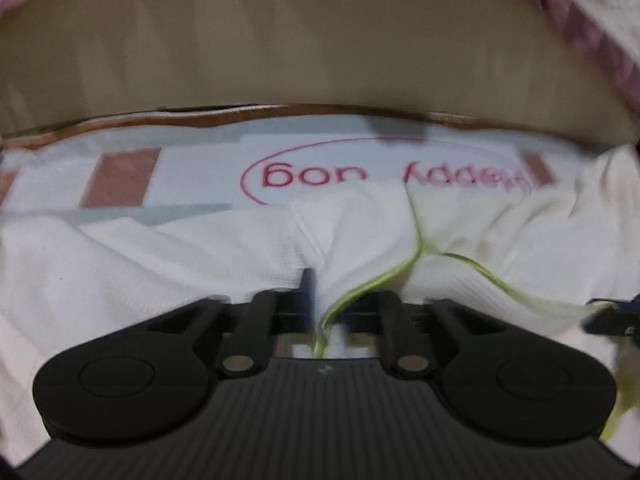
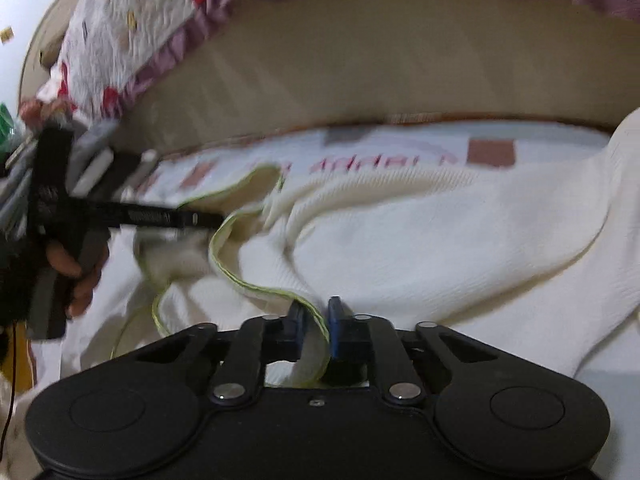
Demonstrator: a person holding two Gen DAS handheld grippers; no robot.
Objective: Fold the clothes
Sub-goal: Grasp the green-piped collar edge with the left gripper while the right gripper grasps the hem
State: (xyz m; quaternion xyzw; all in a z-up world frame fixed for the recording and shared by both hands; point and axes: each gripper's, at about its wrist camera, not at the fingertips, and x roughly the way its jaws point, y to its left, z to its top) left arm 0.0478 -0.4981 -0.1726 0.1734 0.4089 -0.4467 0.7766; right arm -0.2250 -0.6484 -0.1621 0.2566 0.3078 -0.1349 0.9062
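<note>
Left wrist view: a white knit garment (image 1: 120, 264) with a lime-green trimmed edge (image 1: 384, 276) is being held bunched over a printed sheet (image 1: 192, 160) on a bed, a beige headboard (image 1: 320, 40) behind it. The left gripper (image 1: 316, 292) is being kept clamped on a pinch of the white fabric, jaws drawn together with cloth and trim running between them. At the right edge, the tip of the other gripper is being seen near the same trim line.

Right wrist view: the right gripper (image 2: 318, 320) is being closed on the green-trimmed hem (image 2: 256, 288), blue pads pressed either side of the band. The garment (image 2: 440, 248) is being spread ahead and to the right, rumpled, not flat. The left gripper (image 2: 120, 212) is being held by a hand (image 2: 76, 272) at left, its fingers reaching into the fabric. A quilted cover with a purple ruffle (image 2: 168, 52) is lying behind.

Step judged: the garment is being gripped at two points along one edge, either for spreading out or for carrying a fold over; motion blur is leaving that unsettled. The next move is judged to call for both grips being kept firm and the edge being held taut between them
</note>
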